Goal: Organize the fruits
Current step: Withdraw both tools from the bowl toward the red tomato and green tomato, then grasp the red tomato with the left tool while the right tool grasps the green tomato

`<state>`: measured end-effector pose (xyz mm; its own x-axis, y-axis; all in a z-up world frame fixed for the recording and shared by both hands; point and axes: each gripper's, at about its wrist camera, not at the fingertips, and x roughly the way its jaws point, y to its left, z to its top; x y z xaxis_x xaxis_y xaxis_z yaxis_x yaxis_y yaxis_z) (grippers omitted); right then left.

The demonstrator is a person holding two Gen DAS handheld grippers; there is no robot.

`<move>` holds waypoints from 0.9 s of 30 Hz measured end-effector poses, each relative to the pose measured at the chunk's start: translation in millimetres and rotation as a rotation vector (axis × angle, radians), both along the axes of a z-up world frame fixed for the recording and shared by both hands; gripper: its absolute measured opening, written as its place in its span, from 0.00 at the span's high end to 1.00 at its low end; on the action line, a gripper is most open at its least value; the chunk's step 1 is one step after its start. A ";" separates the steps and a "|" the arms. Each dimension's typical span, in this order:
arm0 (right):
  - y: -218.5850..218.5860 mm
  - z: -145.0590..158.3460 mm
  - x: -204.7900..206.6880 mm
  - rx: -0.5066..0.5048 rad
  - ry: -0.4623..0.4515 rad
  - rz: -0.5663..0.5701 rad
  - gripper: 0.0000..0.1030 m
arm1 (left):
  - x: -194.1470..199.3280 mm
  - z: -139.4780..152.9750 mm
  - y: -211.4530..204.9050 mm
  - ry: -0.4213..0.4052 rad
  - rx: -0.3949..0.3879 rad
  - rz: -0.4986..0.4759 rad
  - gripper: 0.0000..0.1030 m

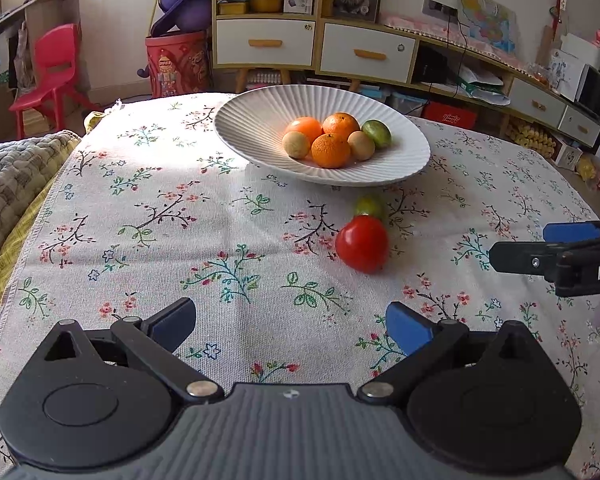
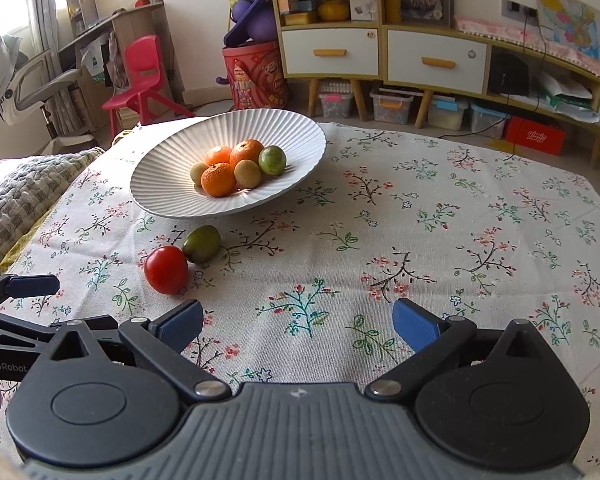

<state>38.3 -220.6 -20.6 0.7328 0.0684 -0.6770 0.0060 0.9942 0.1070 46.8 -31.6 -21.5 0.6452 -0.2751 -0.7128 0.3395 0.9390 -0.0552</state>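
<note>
Left wrist view: both grippers, left (image 1: 290, 326) and right (image 2: 298, 322), spread wide, holding nothing. Tomato (image 1: 362, 243) and green fruit (image 1: 369, 206) touching on cloth, just near of bowl (image 1: 252, 120). Straddle tomato squarely, close gently, avoid nudging green fruit.

1. Tablecloth (image 1: 228, 216): woven cloth, matt, printed floral pattern.
2. Bowl (image 1: 252, 120): white, ribbed, looks ceramic, satin finish.
3. Tomato (image 1: 362, 244): smooth, glossy skin.
4. Oranges (image 1: 331, 151): dimpled, matt peel.
5. Left gripper (image 1: 290, 326): matt black plastic, metal rivets.
</note>
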 end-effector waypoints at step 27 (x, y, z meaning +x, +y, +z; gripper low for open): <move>-1.4 -10.7 21.0 -0.027 0.027 -0.002 0.03 | 28.4 -3.9 -30.9 -0.009 -0.126 -0.130 0.80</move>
<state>59.2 -222.0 -31.3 0.7145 0.0486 -0.6980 0.0104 0.9967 0.0800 75.2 -62.6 -25.4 0.6044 -0.4432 -0.6621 0.4585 0.8731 -0.1659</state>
